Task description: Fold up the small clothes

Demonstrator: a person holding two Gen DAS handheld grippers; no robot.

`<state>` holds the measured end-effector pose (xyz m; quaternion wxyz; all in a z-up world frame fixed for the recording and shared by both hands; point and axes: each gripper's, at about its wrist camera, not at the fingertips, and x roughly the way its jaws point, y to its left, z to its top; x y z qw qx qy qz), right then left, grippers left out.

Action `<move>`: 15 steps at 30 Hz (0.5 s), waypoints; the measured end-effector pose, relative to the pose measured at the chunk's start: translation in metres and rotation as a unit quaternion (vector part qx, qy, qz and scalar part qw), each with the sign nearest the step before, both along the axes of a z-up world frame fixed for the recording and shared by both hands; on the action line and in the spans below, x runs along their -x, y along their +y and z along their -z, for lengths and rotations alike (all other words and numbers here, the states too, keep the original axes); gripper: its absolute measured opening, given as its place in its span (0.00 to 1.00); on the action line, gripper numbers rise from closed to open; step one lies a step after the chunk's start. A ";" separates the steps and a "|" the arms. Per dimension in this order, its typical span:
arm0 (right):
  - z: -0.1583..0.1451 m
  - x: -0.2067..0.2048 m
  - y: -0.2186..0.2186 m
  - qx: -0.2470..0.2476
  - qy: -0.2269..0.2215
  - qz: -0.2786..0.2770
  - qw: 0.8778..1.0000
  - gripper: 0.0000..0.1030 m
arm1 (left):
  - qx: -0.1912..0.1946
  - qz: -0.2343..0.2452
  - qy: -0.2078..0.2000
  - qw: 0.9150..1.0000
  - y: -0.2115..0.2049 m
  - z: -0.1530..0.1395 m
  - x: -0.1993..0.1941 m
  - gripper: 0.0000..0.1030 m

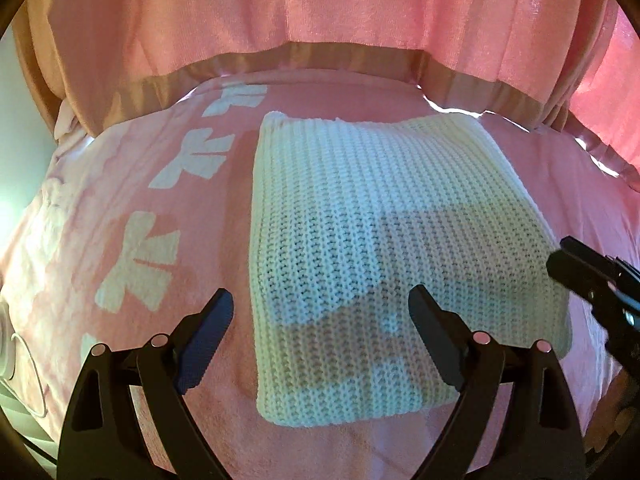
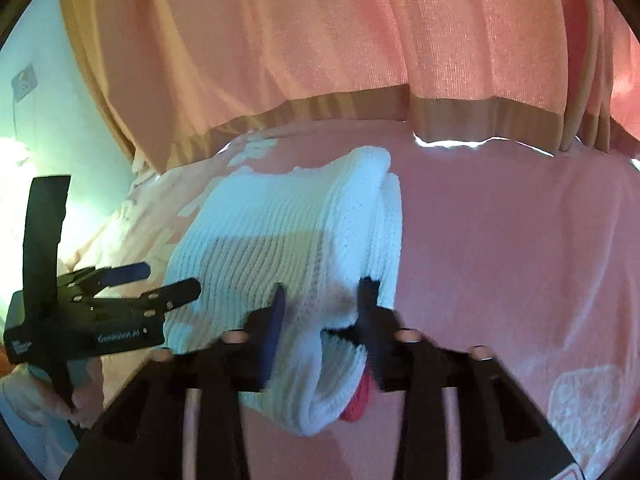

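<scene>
**Knit sweater gathered at one edge for its next fold**

Between the right gripper's (image 2: 320, 312) narrowed fingers, a bunched fold of a white knitted sweater (image 1: 360, 216) is pinched at its near right edge, the layers lifted off the bed and drooping below the fingertips. A scrap of red shows under the hanging fold; what it is cannot be told. The rest of the garment lies flat ahead of and to the left of those fingers, already folded into a thick rectangle.

The left gripper (image 1: 320, 312) hovers over the sweater's near left corner with its fingers spread wide and nothing between them: one fingertip sits above the pink cover just off the knit's left edge, the other above the knit itself.

The chunky ribbed knit looks soft, light and limp, likely to sag and stretch from any single hold. It should not slip much against the pads, but the stacked layers could slide apart. A grip taking all layers at a corner or folded edge, one on each side, looks soundest.

Underneath is a pink bed cover (image 1: 192, 420) printed with white bow shapes (image 1: 136, 272), soft and slightly rumpled. Beyond the fingers hang pink curtains (image 1: 320, 8) with a tan hem, light leaking under them; a pale wall stands to the left.
</scene>
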<state>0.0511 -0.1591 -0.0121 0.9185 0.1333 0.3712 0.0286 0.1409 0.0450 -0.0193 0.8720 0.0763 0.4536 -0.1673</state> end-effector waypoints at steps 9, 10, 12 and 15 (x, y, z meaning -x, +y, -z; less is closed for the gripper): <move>0.031 -0.025 -0.002 0.029 0.048 0.006 0.998 0.15 | -0.003 -0.006 -0.004 1.000 -0.005 0.001 -0.002 0.84; 0.028 -0.026 -0.002 0.030 0.048 0.005 0.998 0.16 | -0.004 -0.006 -0.004 1.000 -0.006 0.001 -0.002 0.84; 0.018 -0.020 -0.003 0.019 0.032 0.008 0.999 0.17 | -0.004 -0.006 -0.008 1.000 -0.006 0.000 -0.001 0.84; -0.003 -0.005 0.001 0.006 -0.008 0.002 1.000 0.17 | 0.000 -0.012 -0.016 1.000 -0.004 -0.004 0.000 0.84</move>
